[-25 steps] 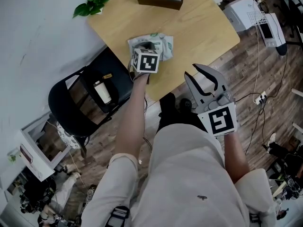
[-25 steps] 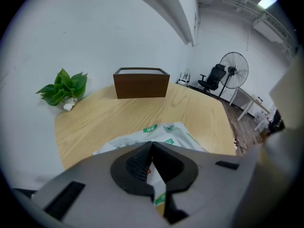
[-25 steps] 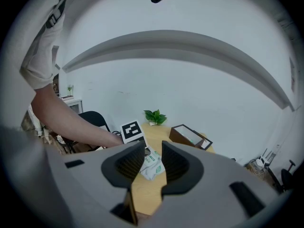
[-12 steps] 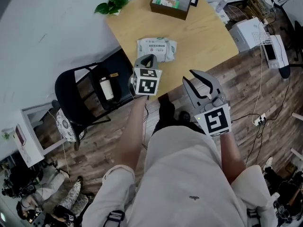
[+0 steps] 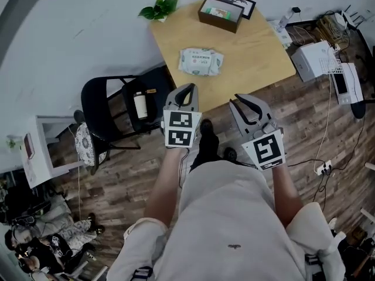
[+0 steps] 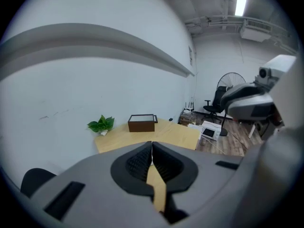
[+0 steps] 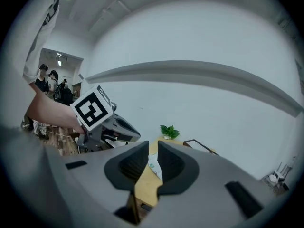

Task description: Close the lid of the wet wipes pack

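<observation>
The wet wipes pack (image 5: pixel 201 61), white with green print, lies flat on the wooden table (image 5: pixel 252 51), and its lid looks flat down. Both grippers hang over the floor, short of the table's near edge and apart from the pack. My left gripper (image 5: pixel 185 91) is shut with nothing in it; its jaws (image 6: pixel 152 144) meet at the tips and hide the pack in the left gripper view. My right gripper (image 5: pixel 246 101) has just been closing. Its jaws (image 7: pixel 153 146) stand a narrow gap apart and empty, and a strip of the pack (image 7: pixel 154 168) shows through that gap.
A brown box (image 5: pixel 220 10), a framed picture (image 5: pixel 239 2) and a small plant (image 5: pixel 159 7) sit at the table's far side. A black chair (image 5: pixel 105 95) holding a bottle (image 5: pixel 140 105) stands left of the table. A white printer (image 5: pixel 316 60) and cables lie on the floor at the right.
My left gripper has left the pack and drawn back and up, off the table toward the body. My right gripper has also risen, and its jaws have narrowed. The pack stays on the table.
</observation>
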The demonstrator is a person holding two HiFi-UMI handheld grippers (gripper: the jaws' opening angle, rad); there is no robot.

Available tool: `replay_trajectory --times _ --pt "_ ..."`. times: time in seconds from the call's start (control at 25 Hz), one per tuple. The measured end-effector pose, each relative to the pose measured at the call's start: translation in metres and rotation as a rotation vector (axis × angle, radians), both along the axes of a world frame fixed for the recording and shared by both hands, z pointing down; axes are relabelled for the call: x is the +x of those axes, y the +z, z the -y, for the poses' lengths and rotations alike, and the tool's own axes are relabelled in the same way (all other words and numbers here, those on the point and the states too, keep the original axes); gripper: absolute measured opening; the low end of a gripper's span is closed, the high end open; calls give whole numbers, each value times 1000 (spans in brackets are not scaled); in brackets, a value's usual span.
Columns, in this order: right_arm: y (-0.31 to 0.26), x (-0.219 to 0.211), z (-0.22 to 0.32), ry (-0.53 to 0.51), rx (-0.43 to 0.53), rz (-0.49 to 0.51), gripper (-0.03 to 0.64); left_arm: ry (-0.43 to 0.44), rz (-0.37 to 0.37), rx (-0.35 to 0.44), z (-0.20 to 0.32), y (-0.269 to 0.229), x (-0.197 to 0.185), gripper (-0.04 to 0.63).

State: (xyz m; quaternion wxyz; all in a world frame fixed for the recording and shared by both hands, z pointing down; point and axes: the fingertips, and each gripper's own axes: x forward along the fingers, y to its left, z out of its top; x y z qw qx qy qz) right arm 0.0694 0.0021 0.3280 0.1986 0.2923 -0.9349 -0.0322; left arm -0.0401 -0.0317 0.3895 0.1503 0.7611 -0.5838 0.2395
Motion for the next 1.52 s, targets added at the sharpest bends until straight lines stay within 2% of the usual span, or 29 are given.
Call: replay_trajectory --times 0.32,0.48,0.72,1.0,1.52 --pt "-19 29 -48 -26 19 43 21 0 -97 141 -72 -68 43 8" --pt "-25 37 -68 -32 23 65 9 21 -124 181 -103 -87 63 8" --pt "-34 43 -92 -37 14 101 0 33 -144 203 -137 -98 82 8" --pt "-40 54 -116 -50 6 130 0 1 -162 222 -168 -102 96 8" --pt "-31 63 -124 -59 -43 150 -2 -12 -156 244 -184 -107 101 8"
